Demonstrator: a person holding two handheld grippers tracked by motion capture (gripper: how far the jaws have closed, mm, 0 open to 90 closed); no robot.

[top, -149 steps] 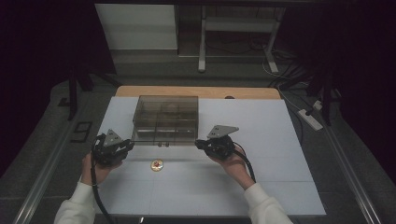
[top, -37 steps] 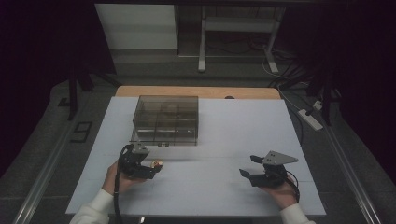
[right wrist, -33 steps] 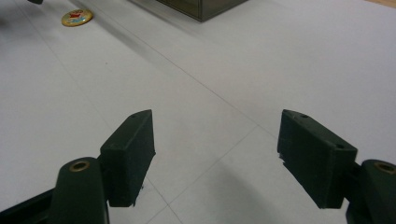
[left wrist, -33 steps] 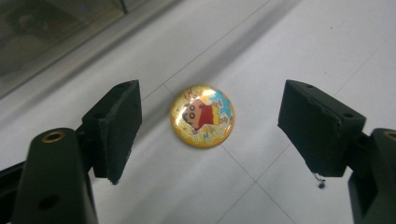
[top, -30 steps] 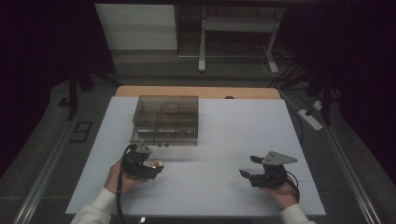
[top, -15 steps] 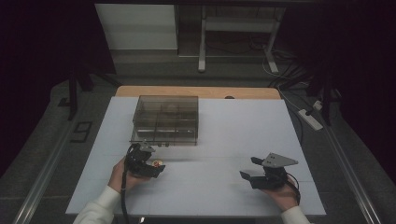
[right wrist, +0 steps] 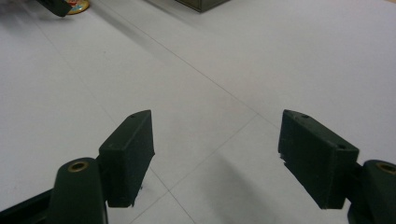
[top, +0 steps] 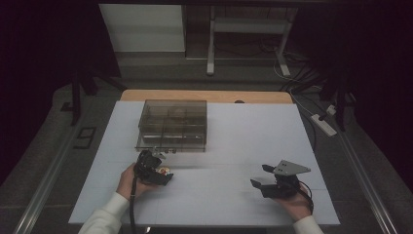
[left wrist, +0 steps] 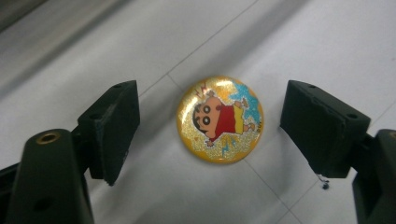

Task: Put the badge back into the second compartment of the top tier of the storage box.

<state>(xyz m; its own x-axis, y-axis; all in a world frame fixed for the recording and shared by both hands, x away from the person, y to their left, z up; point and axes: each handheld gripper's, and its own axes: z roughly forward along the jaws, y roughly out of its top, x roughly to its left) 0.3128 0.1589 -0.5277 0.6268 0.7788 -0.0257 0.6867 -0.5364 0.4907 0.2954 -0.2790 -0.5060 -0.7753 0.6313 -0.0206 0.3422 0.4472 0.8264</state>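
Badge (left wrist: 219, 119) pickup is being set up on the left: over the last second the left hand-held gripper (top: 155, 170) is being brought forward and lowered until the round yellow cartoon badge, lying flat on the white tabletop (top: 234, 146) just in front of the clear compartment box (top: 173, 126), is being framed between its jaws, which are being held wide and clear of the rim on both sides. Closing on it is judged to be the next step. Farther right, the right hand-held gripper (top: 272, 184) is being kept parked, wide open and empty, well apart from the badge.
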